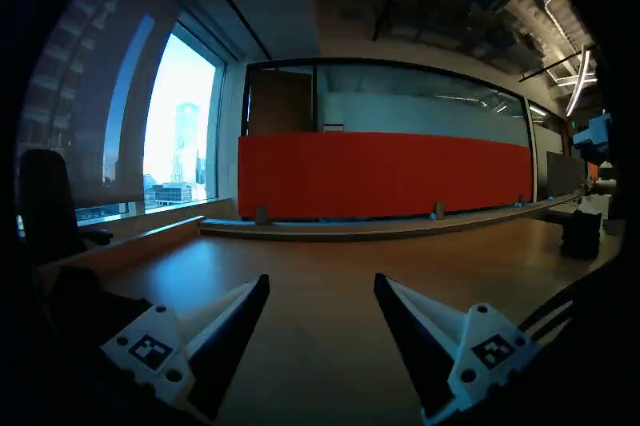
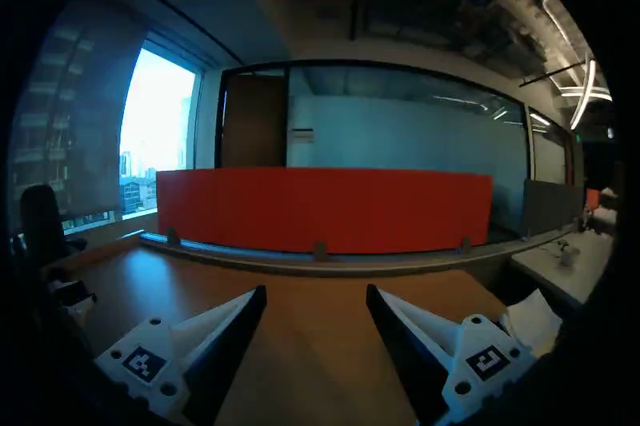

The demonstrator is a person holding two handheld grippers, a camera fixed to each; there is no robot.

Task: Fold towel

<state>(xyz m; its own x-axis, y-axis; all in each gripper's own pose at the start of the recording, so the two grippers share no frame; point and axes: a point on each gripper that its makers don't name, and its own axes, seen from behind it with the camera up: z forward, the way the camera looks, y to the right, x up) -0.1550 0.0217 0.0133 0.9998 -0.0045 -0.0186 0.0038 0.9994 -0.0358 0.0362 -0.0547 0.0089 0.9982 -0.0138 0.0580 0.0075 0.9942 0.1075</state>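
Left gripper view: the left claw (image 1: 320,277) gapes wide, gripping nothing. Its two wedge-shaped white plastic fingers (image 1: 204,326) have matte black inner faces, and each carries a square black-and-white marker. Beneath them lies a smooth, wood-toned surface (image 1: 320,362) with a soft sheen. At its far edge a long, matte red rectangular divider panel (image 1: 384,174) stands upright on small grey feet. A dark, blocky object (image 1: 582,234) sits near the right edge, and a black padded office chair (image 1: 44,202) stands at the left, below a tall bright window (image 1: 180,146). In the right gripper view the right claw (image 2: 314,288) is spread just as wide and is likewise empty, its angular white fingers (image 2: 200,334) tapering to sharp black tips over the same glossy surface (image 2: 320,362). A pale, creased sheet (image 2: 530,318), soft-looking and crumpled, lies low at the far right, just beside the right finger. I cannot tell whether it is the towel. The red panel (image 2: 324,209) stands farther back, before a glass wall.
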